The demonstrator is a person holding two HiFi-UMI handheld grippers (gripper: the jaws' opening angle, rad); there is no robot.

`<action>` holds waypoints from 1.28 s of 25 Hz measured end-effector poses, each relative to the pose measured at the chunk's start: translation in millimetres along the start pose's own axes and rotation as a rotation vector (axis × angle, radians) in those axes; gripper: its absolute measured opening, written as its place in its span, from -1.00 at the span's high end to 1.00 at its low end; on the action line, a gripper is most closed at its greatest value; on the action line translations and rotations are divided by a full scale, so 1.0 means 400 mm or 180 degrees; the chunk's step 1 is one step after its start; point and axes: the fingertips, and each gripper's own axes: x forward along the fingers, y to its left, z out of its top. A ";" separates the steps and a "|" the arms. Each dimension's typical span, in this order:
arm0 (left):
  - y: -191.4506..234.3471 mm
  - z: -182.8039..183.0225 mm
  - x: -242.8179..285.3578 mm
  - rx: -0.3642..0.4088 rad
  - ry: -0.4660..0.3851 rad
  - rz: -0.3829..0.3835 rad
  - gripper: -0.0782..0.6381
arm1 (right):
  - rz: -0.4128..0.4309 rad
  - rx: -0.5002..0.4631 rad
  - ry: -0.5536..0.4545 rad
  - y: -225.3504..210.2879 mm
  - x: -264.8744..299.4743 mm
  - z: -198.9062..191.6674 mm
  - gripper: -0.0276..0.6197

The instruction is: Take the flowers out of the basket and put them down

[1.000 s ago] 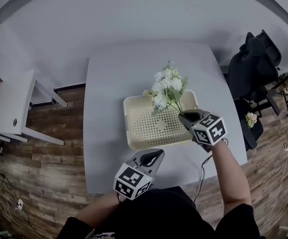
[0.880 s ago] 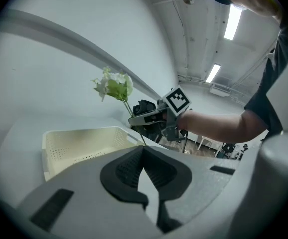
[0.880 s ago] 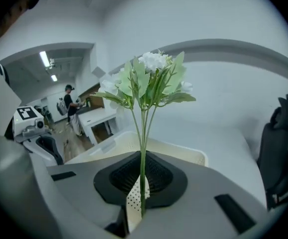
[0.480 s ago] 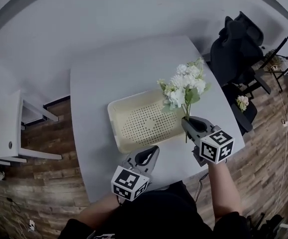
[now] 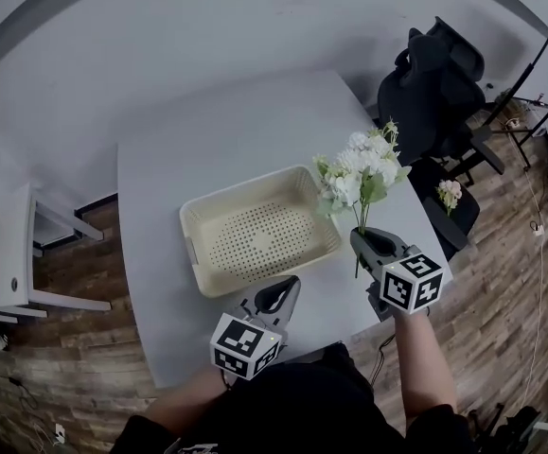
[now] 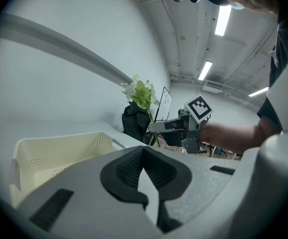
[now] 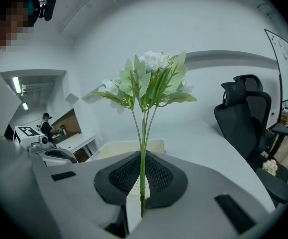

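Note:
A bunch of white flowers [image 5: 359,170] with green leaves stands upright, held by its stems in my right gripper [image 5: 362,238], which is shut on them. The bunch hangs above the grey table [image 5: 226,140], to the right of the cream perforated basket [image 5: 255,239] and clear of its rim. In the right gripper view the stems [image 7: 143,148] run straight up between the pads, with the blooms [image 7: 151,78] above. My left gripper [image 5: 281,293] rests by the basket's front edge, shut with nothing in it [image 6: 144,156]. The basket looks empty.
A black office chair [image 5: 425,83] stands beyond the table's right corner, with a small pink bunch [image 5: 449,192] lying next to it. A white side table [image 5: 8,253] is at the left. The floor is wood planks.
My right gripper has carried the flowers from over the basket to the right, past its rim. The left gripper has stayed by the basket's front edge.

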 end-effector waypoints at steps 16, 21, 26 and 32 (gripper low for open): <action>-0.071 -0.035 0.215 -0.0179 0.0238 0.0487 0.76 | 0.0205 0.0449 0.0556 -0.290 0.054 -0.185 0.81; -0.071 -0.066 0.269 -0.0313 0.0288 0.0659 0.76 | 0.0295 0.0619 0.0767 -0.347 0.106 -0.256 0.81; -0.079 -0.097 0.318 -0.0454 0.0321 0.0796 0.76 | 0.0385 0.0729 0.1019 -0.393 0.151 -0.325 0.81; -0.081 -0.130 0.338 -0.0616 0.0365 0.0982 0.76 | 0.0430 0.0853 0.1236 -0.422 0.197 -0.379 0.81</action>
